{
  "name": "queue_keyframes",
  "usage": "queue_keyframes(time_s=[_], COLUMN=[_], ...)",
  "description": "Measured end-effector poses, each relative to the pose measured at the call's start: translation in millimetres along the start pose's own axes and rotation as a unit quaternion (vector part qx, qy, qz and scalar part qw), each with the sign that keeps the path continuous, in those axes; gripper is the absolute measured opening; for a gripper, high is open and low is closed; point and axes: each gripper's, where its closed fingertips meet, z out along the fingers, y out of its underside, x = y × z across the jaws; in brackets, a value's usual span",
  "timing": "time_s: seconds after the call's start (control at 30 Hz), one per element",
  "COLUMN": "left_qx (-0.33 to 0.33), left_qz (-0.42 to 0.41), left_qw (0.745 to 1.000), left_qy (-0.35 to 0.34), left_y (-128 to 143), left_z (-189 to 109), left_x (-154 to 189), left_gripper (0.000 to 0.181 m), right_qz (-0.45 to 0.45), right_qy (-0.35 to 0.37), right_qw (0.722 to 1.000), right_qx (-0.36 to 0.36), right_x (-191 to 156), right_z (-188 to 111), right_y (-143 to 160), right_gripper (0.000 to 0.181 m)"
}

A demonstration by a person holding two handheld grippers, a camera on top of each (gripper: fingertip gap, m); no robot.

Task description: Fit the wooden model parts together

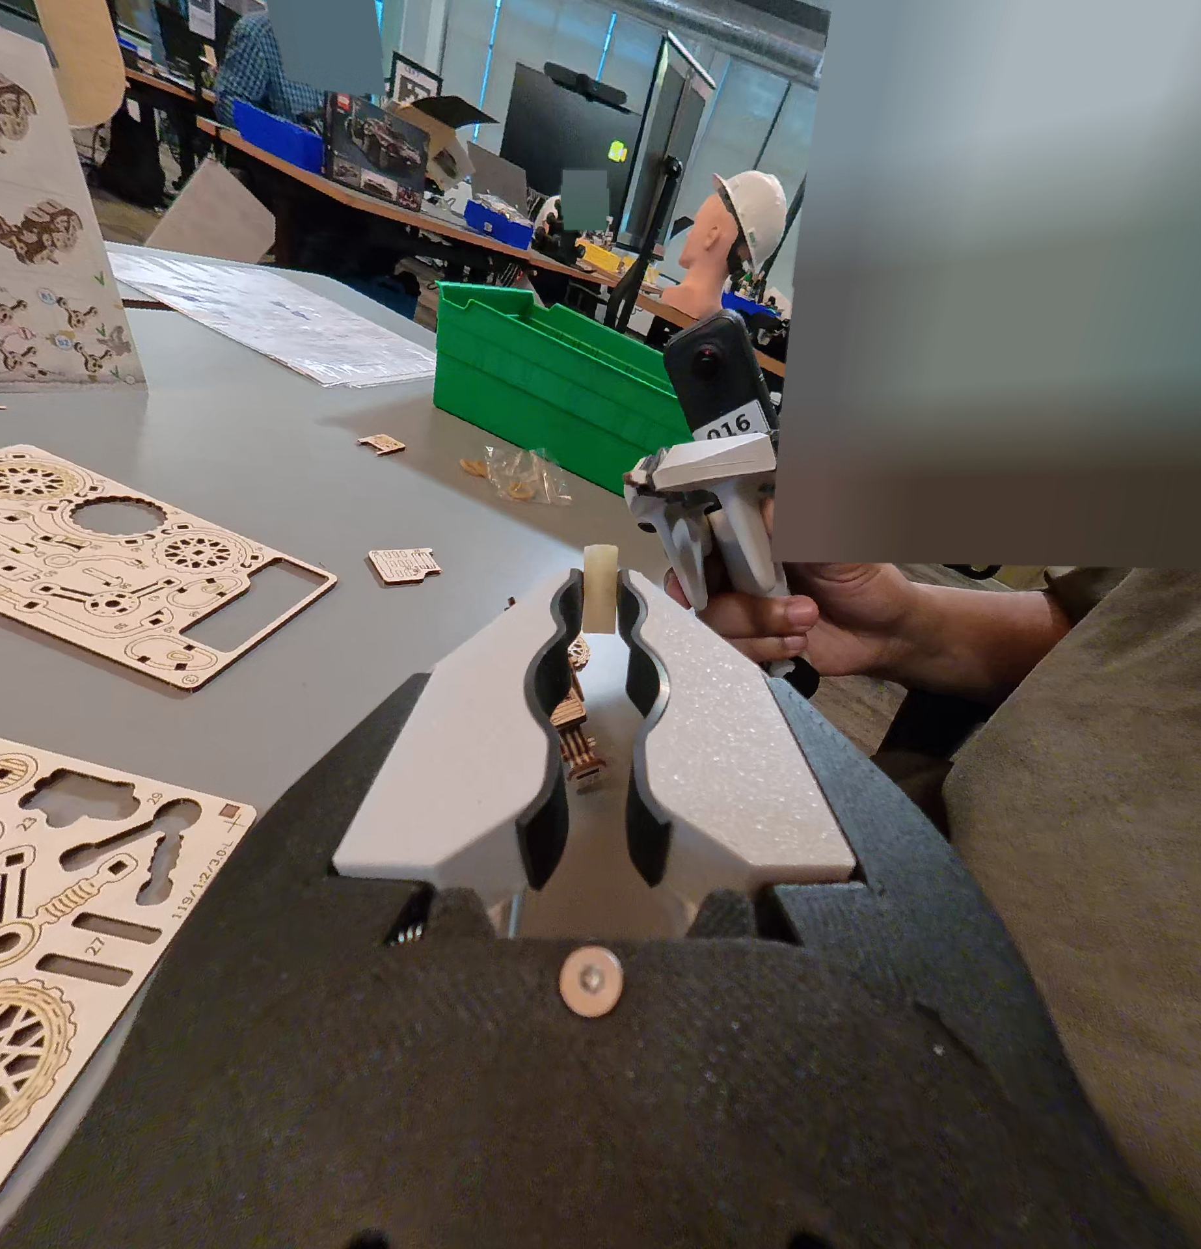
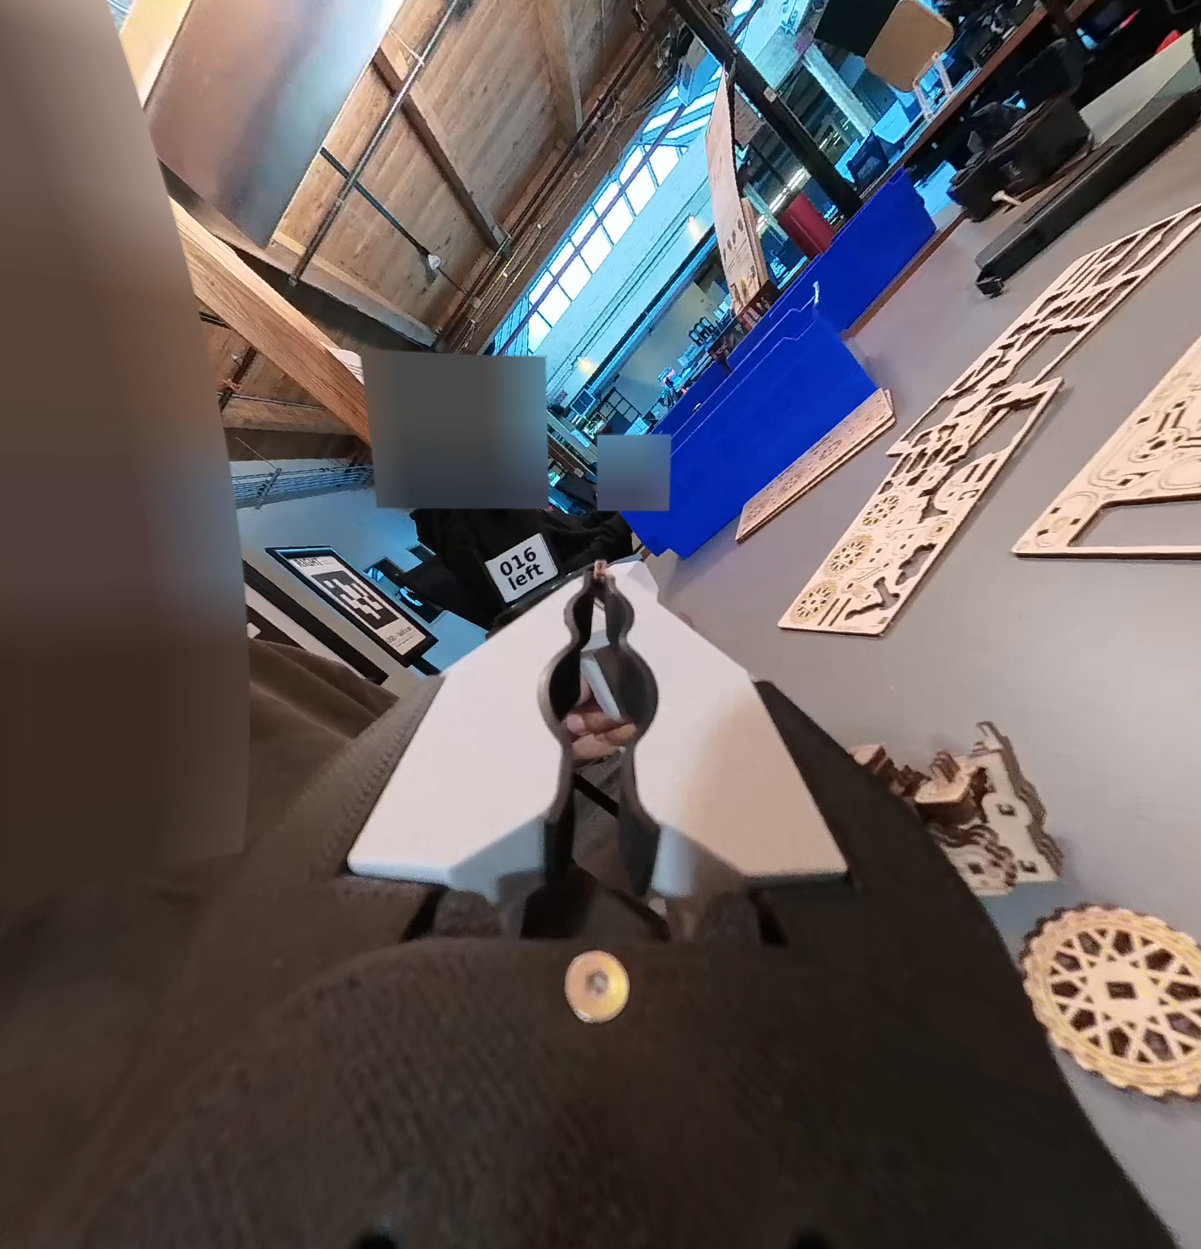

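Observation:
My left gripper (image 1: 599, 584) is shut on a small cream block (image 1: 598, 598) that stands upright between its tips. Through the gap between its fingers a part-built wooden model (image 1: 576, 730) shows on the grey table (image 1: 314, 676). My right gripper (image 2: 599, 574) is shut on a small thin wooden part (image 2: 599, 566) that pokes out of its tips. It also shows in the left wrist view (image 1: 692, 500), held by a hand just right of my left gripper's tips. A wooden model assembly (image 2: 969, 818) and a round wooden gear wheel (image 2: 1125, 1000) lie on the table to its right.
Laser-cut wooden sheets lie on the table (image 1: 131, 561) (image 1: 64, 933) (image 2: 922, 486). Small loose wooden pieces (image 1: 403, 564) (image 1: 381, 443) and a clear bag of bits (image 1: 523, 466) lie near a green bin (image 1: 550, 378). A blue bin (image 2: 773, 432) and an instruction sheet (image 1: 37, 236) stand behind.

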Motion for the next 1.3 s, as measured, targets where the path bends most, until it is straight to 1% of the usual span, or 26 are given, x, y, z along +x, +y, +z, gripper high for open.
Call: queue_keyframes(time_s=[0.03,0.2,0.27,0.37,0.43,0.47,0.5,0.53,0.6,0.63,0.67,0.7,0.73,0.83,0.87,0.9,1.07,1.2,1.27,1.3], left_qx=[0.0,0.005,0.008,0.01,0.01,0.011,0.012,0.012,0.012,0.012,0.012,0.012,0.012,0.011,0.011,0.011,0.016,0.016,0.014,0.013], left_qz=[0.0,0.002,0.004,0.007,0.008,0.007,0.006,0.007,0.006,0.005,0.004,0.003,0.002,0.002,0.001,-0.001,-0.014,-0.013,-0.006,0.001], left_qw=[1.0,1.0,1.0,1.0,1.0,1.0,1.0,1.0,1.0,1.0,1.0,1.0,1.0,1.0,1.0,1.0,1.0,1.0,1.0,1.0], left_qy=[0.0,-0.001,-0.001,-0.001,-0.002,-0.002,-0.002,-0.003,-0.003,-0.003,-0.002,-0.001,-0.001,-0.001,0.0,0.0,0.002,-0.003,-0.006,-0.009], left_y=[0,-2,-3,-4,-4,-4,-4,-4,-4,-4,-4,-4,-4,-4,-4,-4,-5,-5,-5,-5], left_z=[0,-1,-1,-2,-2,-2,-2,-2,-2,-2,-2,-2,-2,-2,-2,-2,-2,-3,-3,-3], left_x=[0,0,0,0,-1,-1,-1,-2,-2,-2,-2,-2,-2,-1,-1,-1,-3,-5,-5,-5], left_gripper=[0.007,0.007,0.007,0.007,0.007,0.007,0.007,0.007,0.007,0.007,0.007,0.007,0.007,0.007,0.007,0.007,0.007,0.008,0.008,0.008], right_qz=[0.0,0.006,-0.011,-0.096,-0.193,-0.252,-0.315,-0.379,-0.493,-0.529,-0.549,-0.555,-0.545,-0.454,-0.435,-0.429,-0.459,-0.464,-0.46,-0.448], right_qy=[0.0,0.012,0.04,0.079,0.094,0.108,0.123,0.142,0.185,0.198,0.207,0.216,0.221,0.218,0.216,0.221,0.275,0.301,0.294,0.273], right_qw=[1.0,1.0,0.999,0.992,0.976,0.961,0.94,0.913,0.85,0.825,0.81,0.804,0.809,0.863,0.873,0.875,0.844,0.831,0.836,0.849], right_qx=[-0.001,-0.013,-0.029,-0.035,-0.032,-0.036,-0.044,-0.046,-0.014,0.0,-0.001,-0.007,-0.016,-0.04,-0.037,-0.037,-0.041,-0.053,-0.054,-0.056], right_x=[0,3,11,14,7,3,-1,-4,-9,-11,-12,-10,-9,-6,-6,-4,3,9,9,6], right_z=[0,-1,-1,-2,-1,0,1,0,-5,-8,-10,-10,-10,-4,-5,-6,-11,-13,-13,-10], right_y=[0,3,6,4,1,0,0,-1,-10,-13,-13,-12,-10,-5,-7,-8,-16,-13,-10,-5], right_gripper=[0.0,0.0,0.0,0.001,0.001,0.001,0.001,0.001,0.0,0.0,0.0,0.0,0.0,0.001,0.001,0.001,0.001,0.001,0.001,0.001])
